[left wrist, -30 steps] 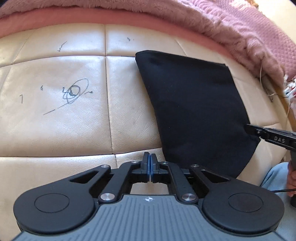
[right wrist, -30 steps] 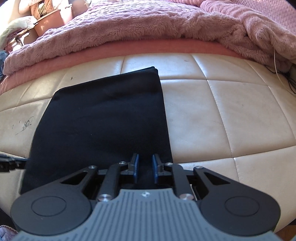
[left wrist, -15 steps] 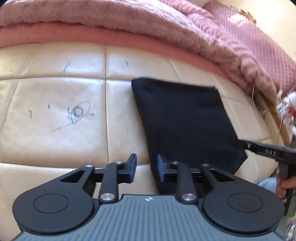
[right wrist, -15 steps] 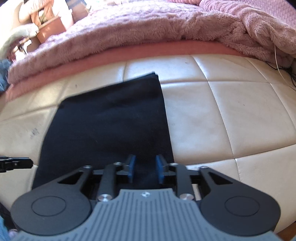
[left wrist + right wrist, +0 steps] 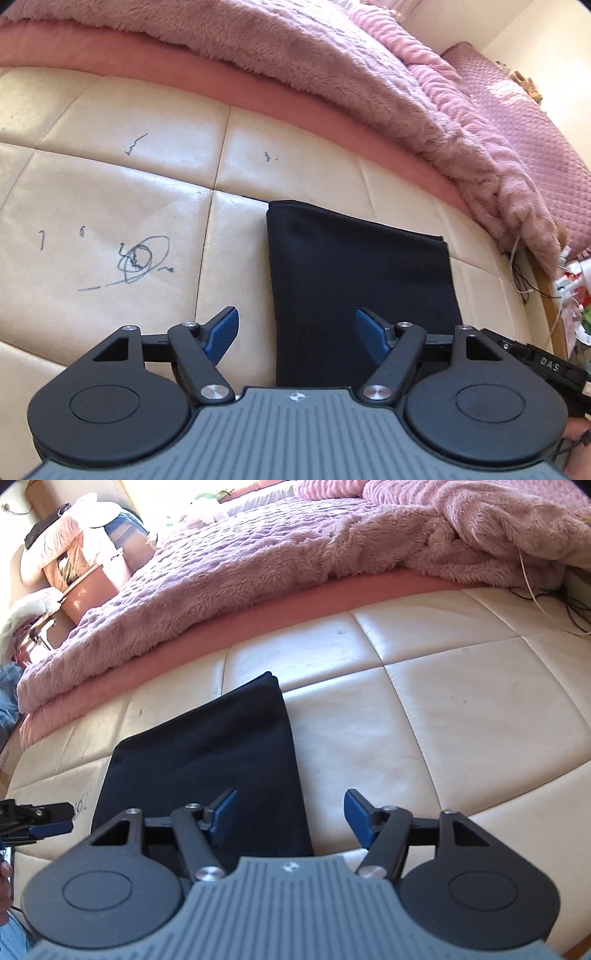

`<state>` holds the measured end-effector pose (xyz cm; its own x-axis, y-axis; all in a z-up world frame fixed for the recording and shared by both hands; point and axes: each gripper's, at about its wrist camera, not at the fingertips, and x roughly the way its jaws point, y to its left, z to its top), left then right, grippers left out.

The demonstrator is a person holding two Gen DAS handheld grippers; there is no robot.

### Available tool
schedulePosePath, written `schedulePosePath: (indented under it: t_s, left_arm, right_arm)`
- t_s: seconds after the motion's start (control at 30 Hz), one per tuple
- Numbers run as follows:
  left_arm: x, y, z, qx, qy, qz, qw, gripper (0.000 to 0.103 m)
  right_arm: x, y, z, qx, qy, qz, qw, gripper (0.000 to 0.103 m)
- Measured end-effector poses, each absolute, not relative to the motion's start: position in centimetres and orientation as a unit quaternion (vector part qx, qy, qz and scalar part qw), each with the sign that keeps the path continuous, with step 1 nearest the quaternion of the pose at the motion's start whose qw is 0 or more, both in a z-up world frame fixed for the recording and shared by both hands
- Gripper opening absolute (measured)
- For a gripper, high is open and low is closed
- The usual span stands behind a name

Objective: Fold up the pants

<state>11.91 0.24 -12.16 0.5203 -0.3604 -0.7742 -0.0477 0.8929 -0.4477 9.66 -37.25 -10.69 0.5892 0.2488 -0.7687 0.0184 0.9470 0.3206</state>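
This is a bedroom in a home. Straight ahead of the claws lies a cream, quilted leather bench top [image 5: 110, 192] scribbled with pen marks [image 5: 142, 258], and beyond it a bed with a salmon-pink mattress edge [image 5: 295, 602] under a fluffy mauve-pink blanket [image 5: 258, 554]. Far off to the left of the right claw, laundry-like clutter sits piled on a terracotta-coloured box [image 5: 86, 587] in bright daylight.

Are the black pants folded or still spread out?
Folded: the black pants lie as a compact flat rectangle with straight edges on the cream cushion.
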Motion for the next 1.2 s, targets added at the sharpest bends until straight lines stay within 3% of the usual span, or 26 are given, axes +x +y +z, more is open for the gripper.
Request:
schedulePosePath:
  t_s: [0.63, 0.7, 0.73, 0.77, 0.8, 0.93, 1.1, 1.2]
  left_arm:
    - [15.0, 0.5, -15.8, -0.251, 0.498, -0.135, 0.819, 0.084]
    - [15.2, 0.6, -16.0, -0.262, 0.494, -0.144, 0.816, 0.077]
    - [15.3, 0.5, -16.1, -0.263, 0.493, -0.147, 0.816, 0.069]
    - [15.4, 0.4, -16.2, -0.261, 0.495, -0.15, 0.815, 0.062]
    - [15.6, 0.3, -16.3, -0.261, 0.497, -0.154, 0.813, 0.047]
    - [15.7, 1.0, -16.6, -0.284, 0.497, -0.15, 0.806, 0.023]
    - [15.9, 1.4, -15.3, -0.255, 0.486, -0.135, 0.825, 0.018]
    - [16.5, 3.2, -14.7, -0.249, 0.49, -0.123, 0.826, 0.018]
  right_arm:
    - [15.1, -39.3, -15.6, 0.261, 0.473, 0.136, 0.83, 0.064]
    - [15.4, -39.4, -15.9, 0.268, 0.469, 0.146, 0.829, 0.064]
    - [15.6, -39.4, -16.1, 0.272, 0.469, 0.151, 0.827, 0.061]
    - [15.8, -39.3, -16.2, 0.275, 0.469, 0.154, 0.825, 0.057]
    - [16.1, -39.2, -16.3, 0.277, 0.47, 0.159, 0.823, 0.044]
    - [16.8, -38.7, -16.9, 0.283, 0.475, 0.166, 0.817, 0.034]
    - [16.7, -39.3, -16.8, 0.308, 0.472, 0.172, 0.808, 0.012]
    - [16.9, -37.8, -15.7, 0.302, 0.472, 0.183, 0.808, 0.01]
